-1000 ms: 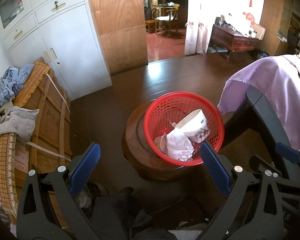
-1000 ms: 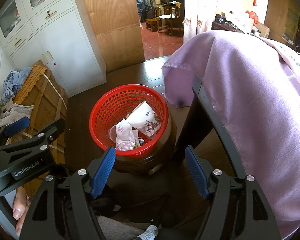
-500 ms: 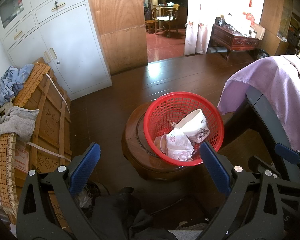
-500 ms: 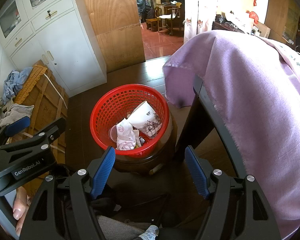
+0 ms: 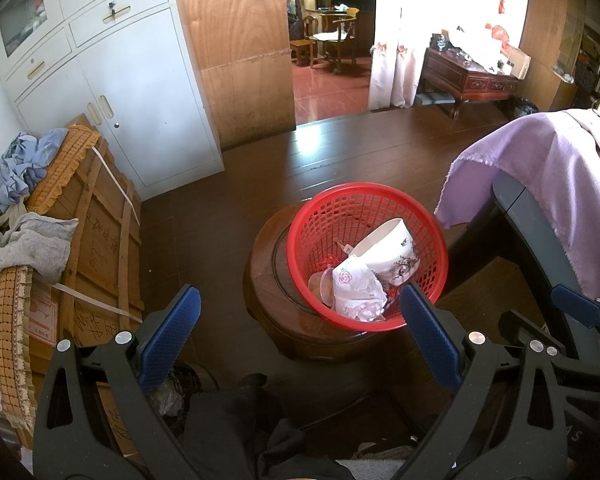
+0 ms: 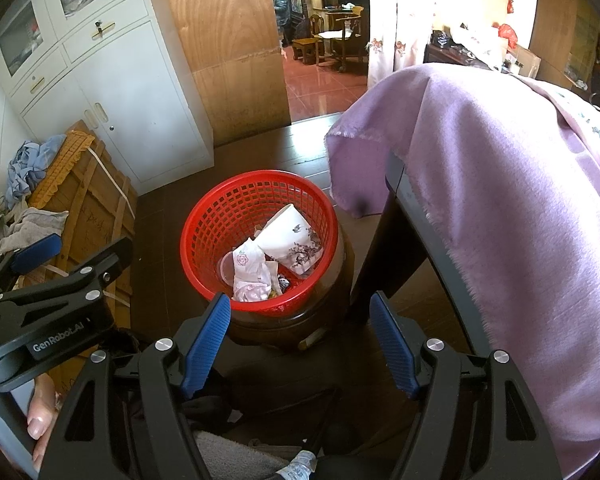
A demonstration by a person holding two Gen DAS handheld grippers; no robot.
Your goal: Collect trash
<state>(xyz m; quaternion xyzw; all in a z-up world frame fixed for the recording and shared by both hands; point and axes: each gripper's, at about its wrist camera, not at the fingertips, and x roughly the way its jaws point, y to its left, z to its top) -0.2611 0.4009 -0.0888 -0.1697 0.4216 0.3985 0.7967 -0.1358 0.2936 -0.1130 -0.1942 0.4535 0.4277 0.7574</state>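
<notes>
Nothing shifted since the earlier frames: both grippers in the same spots, basket and contents unmoved. Left gripper (image 5: 300, 322) spread wide, blue pads (image 5: 170, 336) far apart, nothing gripped; aimed down over dark floor with the right-hand pad just overlapping the near rim of the red basket (image 5: 363, 204). Right gripper (image 6: 300, 322) likewise spread wide and holding nothing, pads (image 6: 208, 338) flanking the near edge of the round wooden stool (image 6: 341, 264). Collected trash down inside the basket: white paper cup (image 6: 294, 240) with a dark floral print lying tilted on its side, crumpled white wrapper (image 6: 250, 276) with a pink rose mark beside it, clear plastic lid (image 6: 226, 270) against the wrapper. Basket perched on the stool top, tipped, its far-right rim hanging past the stool's edge. Close on the right, table edge (image 5: 539, 232) draped with purple cloth (image 6: 519, 220), cloth corner hanging near the basket rim without touching; dark table leg (image 6: 375, 256) just beside the stool. Off to the left, wooden crate (image 5: 100, 248) heaped with mats and clothes, well apart from the stool, a strip of bare dark floor (image 5: 204, 216) between. Beyond, open floor up to white cabinets (image 5: 132, 80) and a doorway (image 5: 327, 60).
</notes>
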